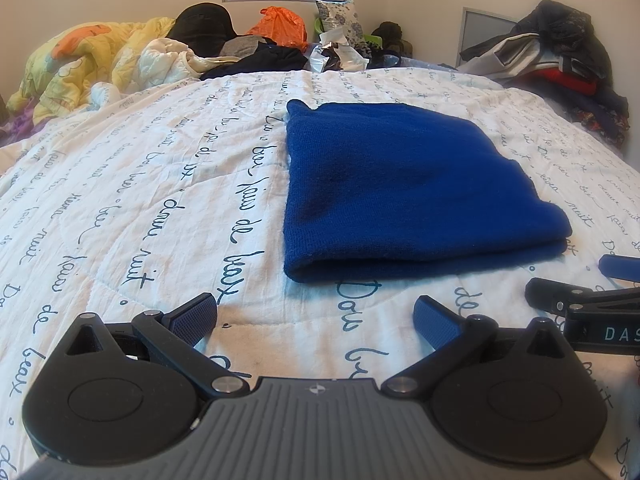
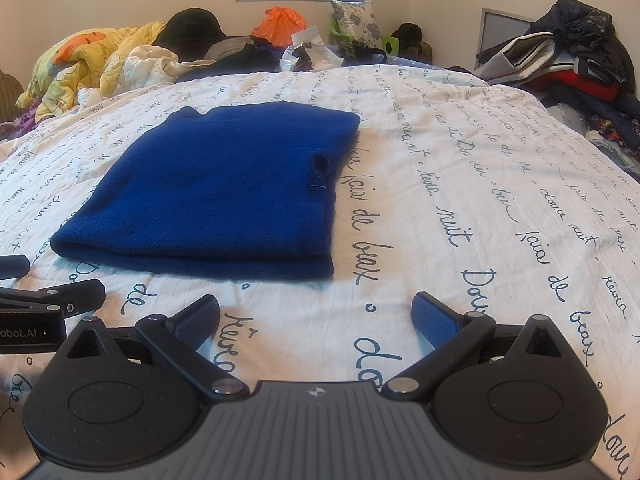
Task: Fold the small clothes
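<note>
The blue knit garment (image 1: 408, 184) lies on the bed (image 1: 140, 200), on a white quilt printed with handwritten lettering, and it already looks folded: a neat, roughly rectangular stack with a doubled, rounded edge facing the two grippers and at least two layers showing along that near side. From the right wrist view a small hole or buttonhole-like opening shows near its right edge, and one far corner pokes up a little.

The left gripper (image 1: 316, 320) hovers just short of the near fold, jaws spread wide and holding nothing. The right gripper (image 2: 316, 320) sits beside it, jaws equally wide and empty, pointing at the garment's right corner. Neither touches the cloth.

To my eye the folding of this piece is done or nearly so; what might remain is one more halving, some tidying of that raised corner, or moving on to another item. A heap of bedding and clothes (image 1: 132, 52) is piled at the far end of the bed, and more clothes (image 2: 576, 64) are stacked at the right.
</note>
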